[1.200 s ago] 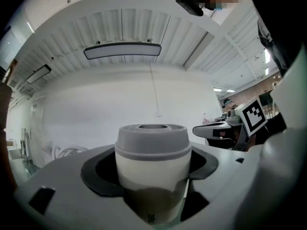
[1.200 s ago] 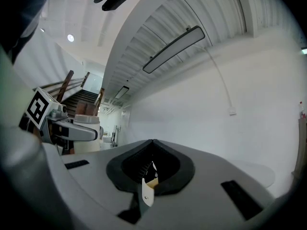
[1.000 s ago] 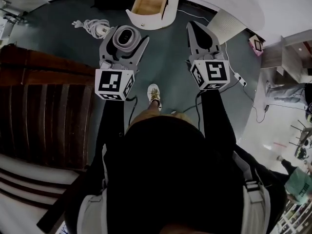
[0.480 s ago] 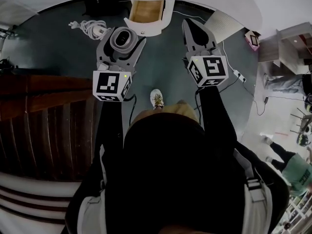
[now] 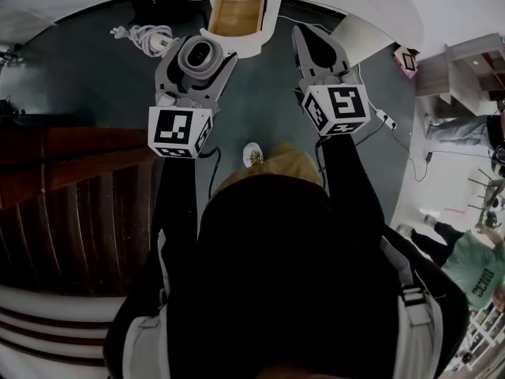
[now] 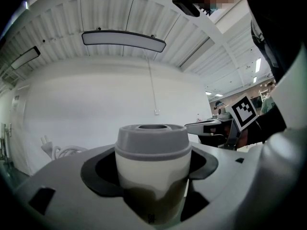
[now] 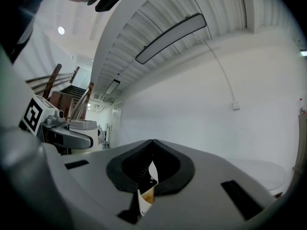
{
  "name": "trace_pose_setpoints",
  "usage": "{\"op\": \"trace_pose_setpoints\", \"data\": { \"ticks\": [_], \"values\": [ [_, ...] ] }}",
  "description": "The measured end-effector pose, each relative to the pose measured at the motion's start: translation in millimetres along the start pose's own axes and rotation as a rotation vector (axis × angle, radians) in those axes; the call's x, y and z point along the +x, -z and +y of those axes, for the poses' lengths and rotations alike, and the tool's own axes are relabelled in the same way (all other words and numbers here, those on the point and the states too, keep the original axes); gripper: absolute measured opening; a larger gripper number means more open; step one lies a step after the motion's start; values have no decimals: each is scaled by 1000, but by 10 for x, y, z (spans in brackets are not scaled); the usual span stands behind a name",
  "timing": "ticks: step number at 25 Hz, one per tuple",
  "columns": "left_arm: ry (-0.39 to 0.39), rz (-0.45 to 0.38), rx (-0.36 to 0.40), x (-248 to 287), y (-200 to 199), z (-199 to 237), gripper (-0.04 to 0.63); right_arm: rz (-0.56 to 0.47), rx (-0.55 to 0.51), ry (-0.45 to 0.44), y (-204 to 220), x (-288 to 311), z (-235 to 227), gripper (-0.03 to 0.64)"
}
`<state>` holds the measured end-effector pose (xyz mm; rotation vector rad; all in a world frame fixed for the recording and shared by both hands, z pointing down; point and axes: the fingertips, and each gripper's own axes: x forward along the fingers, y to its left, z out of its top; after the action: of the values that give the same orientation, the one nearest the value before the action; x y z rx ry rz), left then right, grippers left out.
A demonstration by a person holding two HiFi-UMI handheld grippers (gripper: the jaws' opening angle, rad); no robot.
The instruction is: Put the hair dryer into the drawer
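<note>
Drawer (image 5: 237, 13) stands open just ahead; hair dryer (image 6: 152, 162), prob. rigid, slick, light-ish plastic, sits w/ barrel clamped in L gripper (image 5: 197, 61) jaws, a sound hold; floor cord (image 5: 146, 38) may drag; R gripper (image 5: 312, 39) jaws closed, empty.
</note>
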<state>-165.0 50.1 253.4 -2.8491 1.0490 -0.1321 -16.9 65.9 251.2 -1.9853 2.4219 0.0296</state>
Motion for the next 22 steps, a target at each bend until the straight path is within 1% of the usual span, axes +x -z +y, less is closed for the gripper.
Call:
{"op": "trace_pose_setpoints", "data": {
  "ticks": [9,12,16,18,22],
  "values": [
    [15,2,-9,231,41,82,373,7,-11,2,-25,196,-79,26],
    [28,6,6,481,-86,121,373,-5,-6,-3,-166,388,-252,26],
    [39,7,29,837,-164,204,373,-25,4,-6,-247,690,-481,26],
    [35,4,35,947,-138,277,373,-34,4,-17,-235,838,-522,26],
    [15,1,29,1038,50,445,373,-33,-6,-47,-88,1084,-482,26]
  ]
}}
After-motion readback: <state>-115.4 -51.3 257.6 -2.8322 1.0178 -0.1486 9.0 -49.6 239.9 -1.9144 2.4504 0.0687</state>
